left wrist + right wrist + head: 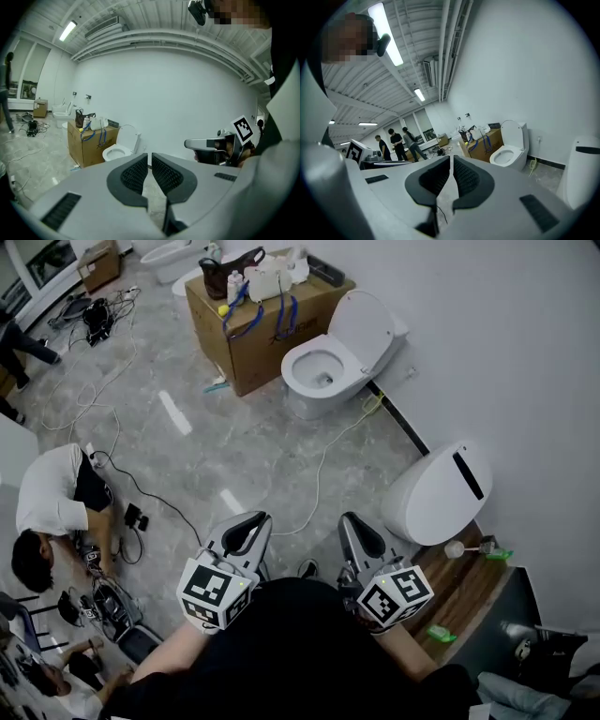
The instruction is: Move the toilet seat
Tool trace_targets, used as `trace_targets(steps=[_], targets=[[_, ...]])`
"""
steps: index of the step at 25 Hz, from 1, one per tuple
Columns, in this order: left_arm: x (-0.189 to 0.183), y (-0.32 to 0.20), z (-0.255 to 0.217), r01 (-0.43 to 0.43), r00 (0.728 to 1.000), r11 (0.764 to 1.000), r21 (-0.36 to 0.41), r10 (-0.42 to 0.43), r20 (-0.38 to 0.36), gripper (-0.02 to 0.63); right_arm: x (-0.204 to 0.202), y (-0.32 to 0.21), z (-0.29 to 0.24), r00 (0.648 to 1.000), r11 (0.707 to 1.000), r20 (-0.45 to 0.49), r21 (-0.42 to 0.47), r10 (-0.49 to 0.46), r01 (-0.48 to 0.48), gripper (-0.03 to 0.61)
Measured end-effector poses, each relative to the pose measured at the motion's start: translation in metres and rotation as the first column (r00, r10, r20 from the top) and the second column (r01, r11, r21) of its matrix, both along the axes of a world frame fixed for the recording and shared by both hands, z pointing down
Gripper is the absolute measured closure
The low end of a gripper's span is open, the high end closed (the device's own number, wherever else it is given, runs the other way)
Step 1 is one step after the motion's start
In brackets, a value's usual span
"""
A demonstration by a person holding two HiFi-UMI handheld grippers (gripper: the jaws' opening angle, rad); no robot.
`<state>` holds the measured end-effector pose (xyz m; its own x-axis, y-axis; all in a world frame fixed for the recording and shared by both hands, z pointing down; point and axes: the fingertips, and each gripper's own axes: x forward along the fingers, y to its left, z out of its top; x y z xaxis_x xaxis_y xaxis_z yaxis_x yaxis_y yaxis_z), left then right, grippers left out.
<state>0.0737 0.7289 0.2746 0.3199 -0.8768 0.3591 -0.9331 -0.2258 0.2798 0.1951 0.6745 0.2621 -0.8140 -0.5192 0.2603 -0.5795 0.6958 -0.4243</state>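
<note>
A white toilet (328, 367) stands against the wall at the top of the head view, its seat lid (368, 322) raised upright over the open bowl. The same toilet (117, 149) shows far off in the left gripper view and the toilet (508, 149) in the right gripper view. My left gripper (246, 532) and right gripper (360, 536) are held close to my body, well short of the toilet. Both are shut with nothing between the pads. The left gripper (150, 172) and the right gripper (451, 174) point toward the toilet.
A cardboard box (251, 329) with bags on top stands left of the toilet. A second white toilet (439, 491) with its lid down is near my right. Cables (319, 474) trail over the marble floor. A person (52, 512) crouches at left among gear.
</note>
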Motion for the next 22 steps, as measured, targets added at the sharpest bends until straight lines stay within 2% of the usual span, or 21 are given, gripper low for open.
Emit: trace_targets(steps=[7, 13, 19, 22], targets=[[-0.032, 0.013, 0.005, -0.052, 0.998, 0.999, 0.012, 0.053, -0.033, 0.577, -0.027, 0.021, 0.009, 0.997, 0.997, -0.043, -0.038, 0.067, -0.069, 0.531], [-0.052, 0.013, 0.01, -0.046, 0.997, 0.999, 0.012, 0.047, -0.064, 0.575, -0.036, 0.022, 0.013, 0.992, 0.994, -0.071, -0.029, 0.101, -0.103, 0.531], [-0.048, -0.019, 0.022, -0.064, 0.995, 0.998, -0.014, 0.063, -0.073, 0.575, -0.04, -0.006, 0.029, 0.992, 0.993, -0.081, -0.06, 0.093, -0.098, 0.531], [-0.058, -0.042, 0.029, -0.04, 0.998, 0.999, -0.034, 0.038, -0.054, 0.575, -0.05, -0.034, 0.036, 0.995, 0.994, -0.062, -0.076, 0.072, -0.077, 0.531]])
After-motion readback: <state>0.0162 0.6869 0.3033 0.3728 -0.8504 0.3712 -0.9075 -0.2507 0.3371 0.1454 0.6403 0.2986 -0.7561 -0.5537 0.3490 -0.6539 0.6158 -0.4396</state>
